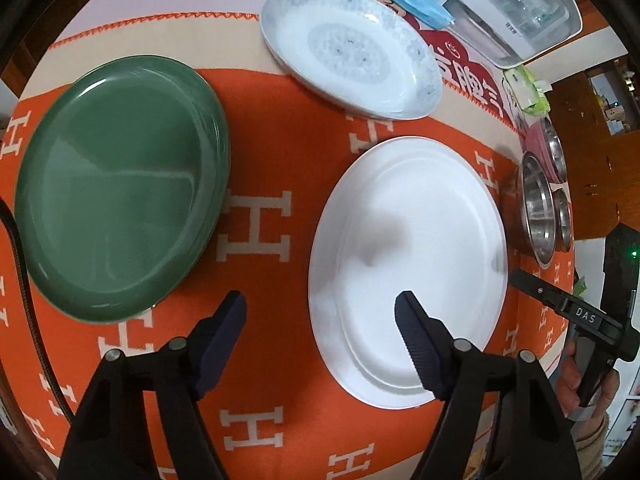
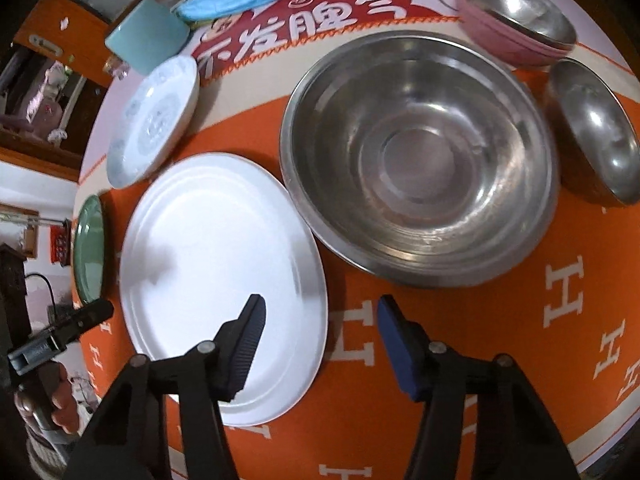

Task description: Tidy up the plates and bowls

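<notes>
Left wrist view: the left gripper (image 1: 320,312) is hanging over the orange cloth (image 1: 272,360) with its jaws apart and nothing between them. One finger is sitting over bare cloth, the other over the near-left rim of the white plate (image 1: 408,240). A strip of open cloth is running between that plate and the green plate (image 1: 120,184), which is lying well to the left. The patterned plate (image 1: 348,48) is lying farther back, apart from both. The steel bowls (image 1: 540,208) are crowding the cloth's right edge, just beside the white plate. The right gripper (image 1: 560,300) is reaching in from the right, near the plate's right rim.

Right wrist view: the right gripper (image 2: 320,324) is hovering with jaws apart, holding nothing; the white plate's (image 2: 216,248) right rim is lying between its fingers, whether touched I cannot tell. The big bowl (image 2: 420,160) is sitting just beside that rim, leaving only a narrow gap. A small bowl (image 2: 596,132) and a pink-sided bowl (image 2: 516,12) are standing behind it to the right. Open cloth (image 2: 520,340) is spreading right of the fingers. The green plate (image 2: 89,248) and the left gripper (image 2: 80,320) are showing at the left edge.
</notes>
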Demonstrator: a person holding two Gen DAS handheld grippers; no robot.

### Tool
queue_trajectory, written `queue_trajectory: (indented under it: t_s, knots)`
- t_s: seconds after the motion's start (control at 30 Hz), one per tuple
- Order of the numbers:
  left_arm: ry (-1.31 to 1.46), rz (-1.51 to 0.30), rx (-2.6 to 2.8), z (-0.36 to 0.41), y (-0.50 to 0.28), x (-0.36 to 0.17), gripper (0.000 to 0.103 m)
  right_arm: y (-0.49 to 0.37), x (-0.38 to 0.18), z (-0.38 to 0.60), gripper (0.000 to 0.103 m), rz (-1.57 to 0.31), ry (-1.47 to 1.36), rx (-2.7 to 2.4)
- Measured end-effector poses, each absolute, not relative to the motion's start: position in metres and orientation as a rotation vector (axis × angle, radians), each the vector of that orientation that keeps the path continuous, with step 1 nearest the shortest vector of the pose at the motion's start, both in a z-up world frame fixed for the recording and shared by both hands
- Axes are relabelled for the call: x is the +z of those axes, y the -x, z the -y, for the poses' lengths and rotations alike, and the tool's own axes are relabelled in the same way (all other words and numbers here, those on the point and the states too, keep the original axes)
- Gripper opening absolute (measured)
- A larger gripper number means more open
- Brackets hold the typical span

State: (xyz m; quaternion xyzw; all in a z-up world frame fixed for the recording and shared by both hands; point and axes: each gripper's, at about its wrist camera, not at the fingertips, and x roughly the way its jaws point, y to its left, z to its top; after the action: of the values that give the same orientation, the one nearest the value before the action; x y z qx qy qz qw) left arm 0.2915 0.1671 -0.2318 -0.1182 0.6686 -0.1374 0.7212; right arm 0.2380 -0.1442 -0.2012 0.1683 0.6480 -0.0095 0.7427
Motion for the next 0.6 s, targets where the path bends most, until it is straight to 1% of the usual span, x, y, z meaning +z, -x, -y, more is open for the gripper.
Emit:
queue_trajectory:
  t_s: [0.07,0.13,0.23,0.3,0.37,0.4,0.43,0.47,0.57,0.6]
  knots:
    - [0.243,-1.492,-0.311,-0.164,-0.295,-0.234,0.073,-0.24,-0.204,0.143,0.055,-1.432,-0.353,-0.023]
    - [0.23,-1.509,-0.319,-0.164,-0.294,-0.236,0.065,-0.241,-0.208,0.142,0.051,-1.445,-0.353,-0.015]
    - [0.222,-1.534,-0.334,-0.161,-0.295,-0.239,0.058,-0.244,-0.214,0.14,0.042,-1.461,-0.348,-0.001]
    - [0.207,-1.541,-0.337,-0.16,-0.296,-0.24,0.056,-0.244,-0.216,0.14,0.036,-1.469,-0.344,0.008]
    - [0.189,-1.544,-0.339,-0.158,-0.297,-0.24,0.053,-0.245,-0.219,0.141,0.032,-1.477,-0.342,0.013]
    - [0.183,-1.548,-0.341,-0.156,-0.298,-0.241,0.049,-0.246,-0.221,0.141,0.03,-1.482,-0.339,0.013]
    - [0.18,-1.555,-0.346,-0.155,-0.299,-0.242,0.044,-0.247,-0.222,0.14,0.03,-1.486,-0.341,0.017]
    - [0.179,-1.561,-0.35,-0.155,-0.3,-0.243,0.042,-0.247,-0.222,0.14,0.029,-1.481,-0.341,0.019]
    - [0.163,-1.581,-0.352,-0.152,-0.301,-0.248,0.034,-0.247,-0.222,0.141,0.02,-1.482,-0.356,0.038]
    - [0.162,-1.587,-0.353,-0.151,-0.302,-0.25,0.027,-0.247,-0.222,0.14,0.019,-1.482,-0.36,0.044]
